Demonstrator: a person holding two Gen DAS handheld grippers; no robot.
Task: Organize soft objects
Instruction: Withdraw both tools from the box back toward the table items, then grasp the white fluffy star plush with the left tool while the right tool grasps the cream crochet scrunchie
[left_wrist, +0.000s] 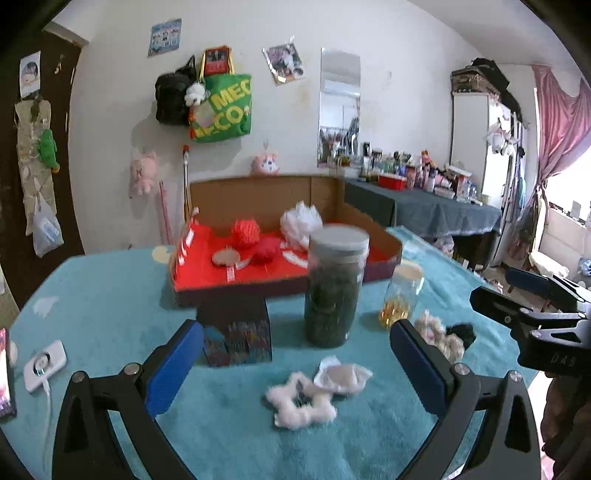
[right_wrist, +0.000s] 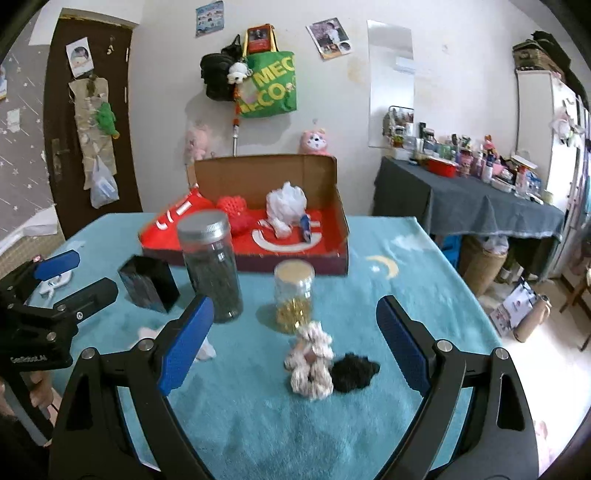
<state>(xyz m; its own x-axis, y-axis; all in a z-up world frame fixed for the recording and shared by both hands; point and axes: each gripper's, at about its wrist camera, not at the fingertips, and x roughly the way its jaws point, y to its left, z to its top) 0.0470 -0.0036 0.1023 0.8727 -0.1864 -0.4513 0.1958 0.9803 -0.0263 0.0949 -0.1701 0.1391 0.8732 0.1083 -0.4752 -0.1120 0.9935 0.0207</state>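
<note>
While the soft pieces lie loose on the teal-covered surface (right_wrist: 424, 258), I have both tools over them and nothing held. My right tool (right_wrist: 295, 343) is spread wide, with the cream knitted scrunchie (right_wrist: 312, 363) and the black fuzzy scrunchie (right_wrist: 352, 373) on the cloth between its blue pads, touching each other but not the pads. My left tool (left_wrist: 297, 354) is spread as well; the white fluffy star-shaped loop (left_wrist: 301, 402) and the crumpled white pouch (left_wrist: 341, 376) lie just beyond and between its fingers, overlapping at one edge.

Behind them stands the open cardboard box with the red lining (right_wrist: 341, 206), which already holds two red knitted balls (right_wrist: 232, 206) and a white mesh puff (right_wrist: 286, 201); I judge it to be where these go.

Between my tools and the box stand the tall dark-filled jar (right_wrist: 212, 266), the small jar with gold contents (right_wrist: 294, 295) and a black box (right_wrist: 149, 284). The main risk, as I see it, is in the carry: a low path to the box could knock a jar over. Because the two scrunchies touch, closing on one may drag or half-catch the other, and it could drop on the way. The same goes for the star and pouch. Pressing down too far could also pinch the plush cloth with the item.
</note>
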